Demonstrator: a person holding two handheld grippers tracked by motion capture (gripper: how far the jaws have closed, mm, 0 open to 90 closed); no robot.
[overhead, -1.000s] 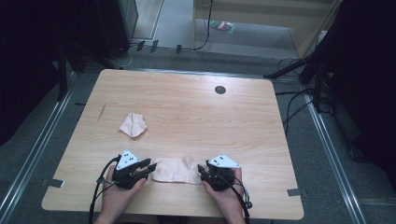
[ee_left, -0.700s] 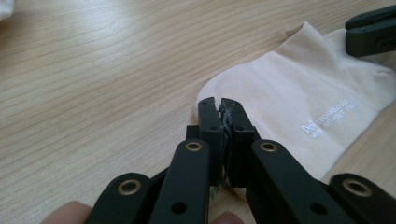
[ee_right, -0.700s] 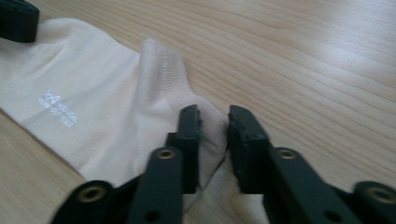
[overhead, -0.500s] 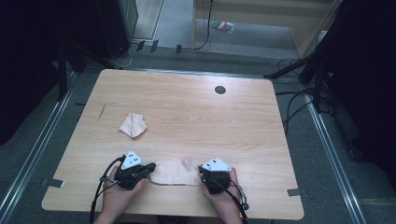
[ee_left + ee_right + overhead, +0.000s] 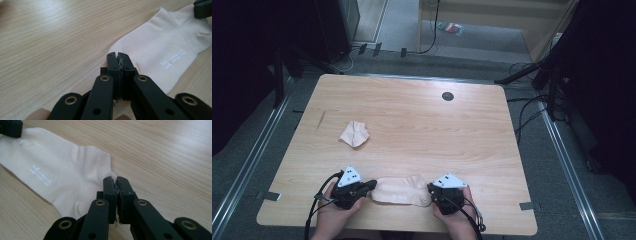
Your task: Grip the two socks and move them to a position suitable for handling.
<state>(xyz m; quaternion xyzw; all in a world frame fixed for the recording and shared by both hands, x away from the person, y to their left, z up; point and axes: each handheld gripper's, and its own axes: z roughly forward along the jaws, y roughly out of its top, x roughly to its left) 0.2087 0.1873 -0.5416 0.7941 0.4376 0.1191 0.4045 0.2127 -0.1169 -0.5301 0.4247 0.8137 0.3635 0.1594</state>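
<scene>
Wooden table [image 5: 412, 125] on grey floor [image 5: 562, 165] holds a sock [image 5: 399, 190].

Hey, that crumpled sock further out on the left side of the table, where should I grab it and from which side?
Take the crumpled sock from straight above, pinching a raised fold near its middle. It lies bunched in a small heap on the table, so the ridges likely give the fingers cloth to close on.

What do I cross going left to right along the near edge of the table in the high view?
Left gripper → flat sock → right gripper. The crumpled sock lies farther back, so it is left out of this row.
</scene>
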